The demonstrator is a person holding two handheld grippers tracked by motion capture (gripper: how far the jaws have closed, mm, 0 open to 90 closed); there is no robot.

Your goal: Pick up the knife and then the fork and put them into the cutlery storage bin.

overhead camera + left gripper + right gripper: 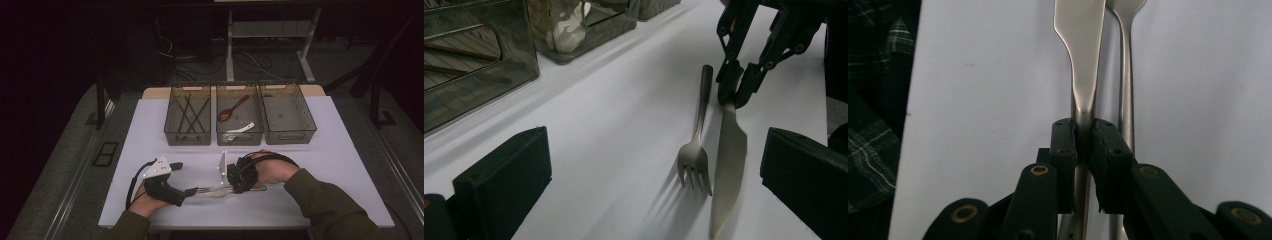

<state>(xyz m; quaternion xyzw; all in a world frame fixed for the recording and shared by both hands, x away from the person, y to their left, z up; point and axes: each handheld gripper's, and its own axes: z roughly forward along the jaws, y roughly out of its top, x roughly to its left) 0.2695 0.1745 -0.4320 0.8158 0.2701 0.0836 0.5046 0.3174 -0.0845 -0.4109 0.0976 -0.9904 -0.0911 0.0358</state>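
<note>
The right gripper (1083, 137) had its two black jaws closed on the handle of the flat silver metal table knife (1079, 55), gripping it just below the point where the blade narrows; in the right gripper view the knife ran from the jaws straight up to the top centre of the frame. Just beside it, on its right, lay the silver metal fork (1126, 75), parallel to the knife and outside the grip.

In the left gripper view the left gripper (659, 190) had its jaws wide apart, at the lower left and lower right of the frame, holding nothing. Between them lay the fork (696, 145), tines toward the camera, and the knife (728, 165), blade tip at the lower edge. The right gripper (734, 85) gripped the knife handle in the upper right.

In the high view both utensils lay low in the centre of the white tabletop (325, 165), between the left gripper (191, 191) and the right gripper (231, 188). Three clear plastic bins stood in a row above centre: the left bin (188, 134) held dark chopsticks (190, 112), the middle bin (239, 135) a brown wooden spoon (231, 110) and a white spoon (241, 128); the right bin (289, 131) stood beside them.
</note>
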